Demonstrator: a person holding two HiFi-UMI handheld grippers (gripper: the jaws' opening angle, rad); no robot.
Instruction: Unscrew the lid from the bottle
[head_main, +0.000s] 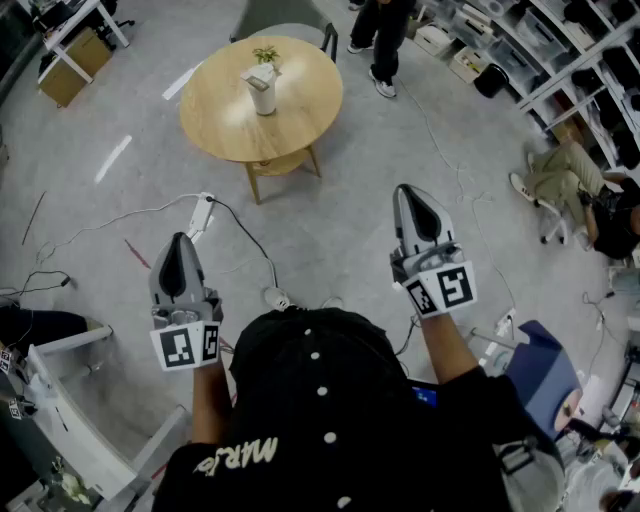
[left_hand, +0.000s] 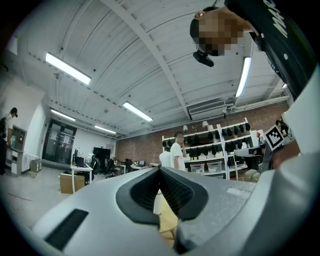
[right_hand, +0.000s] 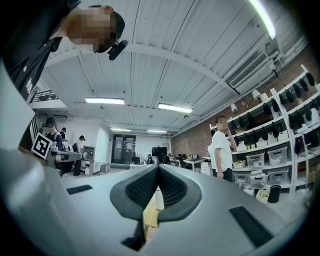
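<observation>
The left gripper (head_main: 179, 242), a grey two-jaw tool with a marker cube at its back, has its jaws pressed together tip to tip. Its own view shows the ribbed dark pads meeting, with nothing caught between them. The right gripper (head_main: 411, 192), of the same build, is likewise fully closed and empty. It is held level with the left one, a little further forward, with the person's black cap (head_main: 315, 385) between and behind the two.

Just below and ahead of the left gripper, a white power strip (head_main: 202, 212) and its thin black cable (head_main: 255, 245) lie on the grey concrete floor (head_main: 340, 230).

Well ahead of both grippers, roughly midway between their lines, stands a round light-wood table (head_main: 215, 125). On its top, upright, is a white cylindrical bottle (head_main: 262, 95). Its top looks capped, though at this distance the lid cannot be made out clearly. A small green plant (head_main: 266, 54) stands just behind the bottle, on its far side from the grippers. Through the slot below each gripper's closed tips, a sliver of the pale bottle and the wooden tabletop shows, far off.

Beyond the table a person in dark trousers (head_main: 385, 35) stands. White storage shelving (head_main: 565, 45) runs along the far side, off to the right of the right gripper.
</observation>
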